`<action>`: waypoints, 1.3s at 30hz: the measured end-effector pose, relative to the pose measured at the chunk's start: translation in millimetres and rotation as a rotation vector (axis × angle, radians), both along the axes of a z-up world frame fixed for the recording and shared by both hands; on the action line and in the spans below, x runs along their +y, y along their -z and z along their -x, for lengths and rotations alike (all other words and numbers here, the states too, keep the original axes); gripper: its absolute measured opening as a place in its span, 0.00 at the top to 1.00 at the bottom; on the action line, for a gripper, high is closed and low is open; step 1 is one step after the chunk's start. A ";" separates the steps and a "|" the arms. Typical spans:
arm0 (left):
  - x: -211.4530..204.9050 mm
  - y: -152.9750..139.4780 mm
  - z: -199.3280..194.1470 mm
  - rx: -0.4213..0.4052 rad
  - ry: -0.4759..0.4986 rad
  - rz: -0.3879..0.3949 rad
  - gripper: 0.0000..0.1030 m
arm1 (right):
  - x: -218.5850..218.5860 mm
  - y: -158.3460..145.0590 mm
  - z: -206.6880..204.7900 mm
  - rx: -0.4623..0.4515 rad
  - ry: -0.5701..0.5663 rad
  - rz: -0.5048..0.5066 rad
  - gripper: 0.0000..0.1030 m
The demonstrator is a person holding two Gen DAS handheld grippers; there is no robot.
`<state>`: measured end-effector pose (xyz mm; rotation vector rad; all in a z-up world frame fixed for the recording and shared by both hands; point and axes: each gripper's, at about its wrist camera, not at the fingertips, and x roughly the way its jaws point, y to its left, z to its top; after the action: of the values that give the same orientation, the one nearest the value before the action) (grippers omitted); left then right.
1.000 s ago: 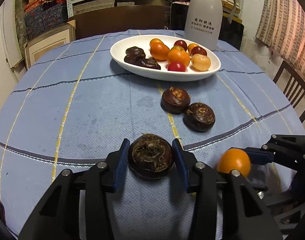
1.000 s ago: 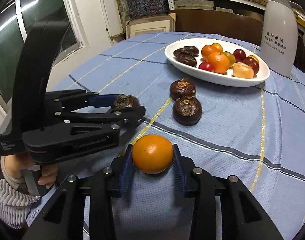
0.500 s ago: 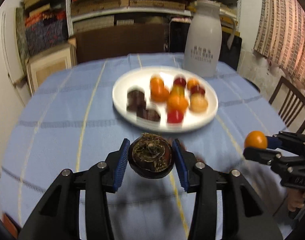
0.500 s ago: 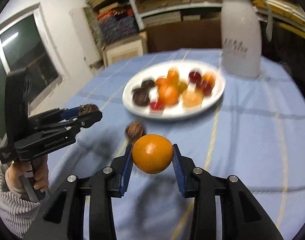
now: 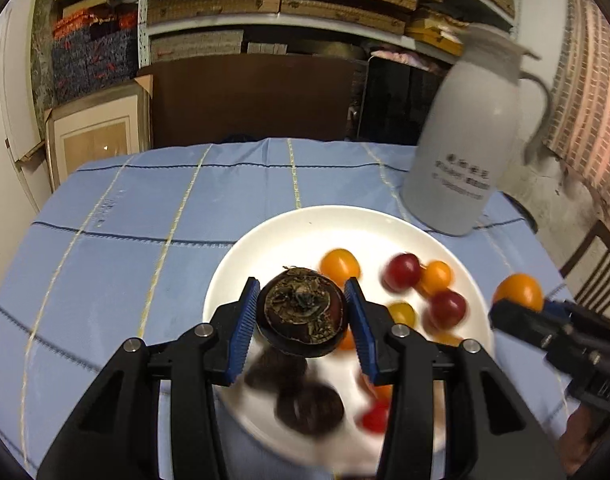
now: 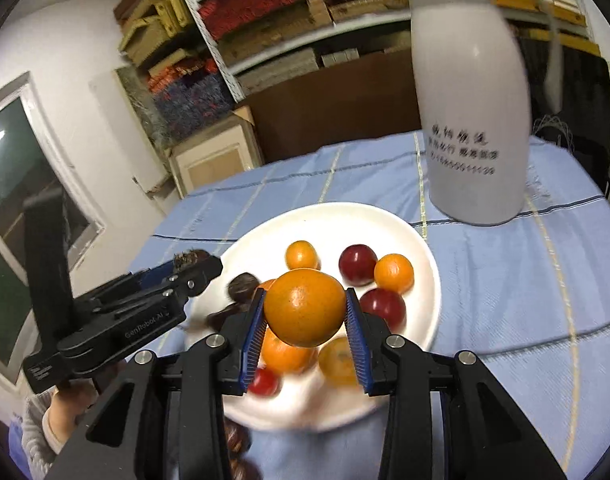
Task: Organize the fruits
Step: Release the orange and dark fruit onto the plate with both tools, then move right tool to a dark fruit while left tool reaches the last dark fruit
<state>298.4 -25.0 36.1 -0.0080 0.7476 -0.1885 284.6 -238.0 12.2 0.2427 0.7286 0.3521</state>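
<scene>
My left gripper is shut on a dark brown water chestnut and hangs over the near left part of the white plate. My right gripper is shut on an orange above the same plate. The plate holds several oranges, red fruits and dark chestnuts, blurred near the front. In the left wrist view the right gripper shows at the right with its orange. In the right wrist view the left gripper shows at the left, over the plate's edge.
A tall white thermos jug stands just behind the plate on the right, also large in the right wrist view. The blue checked tablecloth covers the table. A brown chestnut lies on the cloth before the plate. A chair stands at the right.
Both grippers have lifted their fruits off the cloth and carried them forward to hang over the plate. The two chestnuts left on the cloth have dropped out of the left wrist view.
</scene>
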 end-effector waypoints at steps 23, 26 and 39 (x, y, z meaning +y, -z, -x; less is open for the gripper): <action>15.0 14.2 6.9 0.012 -0.050 0.015 0.30 | -0.9 2.2 -12.7 0.001 0.021 -0.043 0.52; 16.0 14.7 26.3 0.030 -0.065 -0.011 0.30 | -1.7 -7.8 8.2 -0.013 0.014 -0.055 0.48; 42.3 41.5 150.9 -0.001 -0.157 -0.081 0.10 | 20.7 38.6 134.7 0.010 -0.124 0.069 0.43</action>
<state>147.4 17.3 -5.3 0.0102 0.7499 -0.0086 150.0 -217.3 -26.5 0.1349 0.7665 0.4430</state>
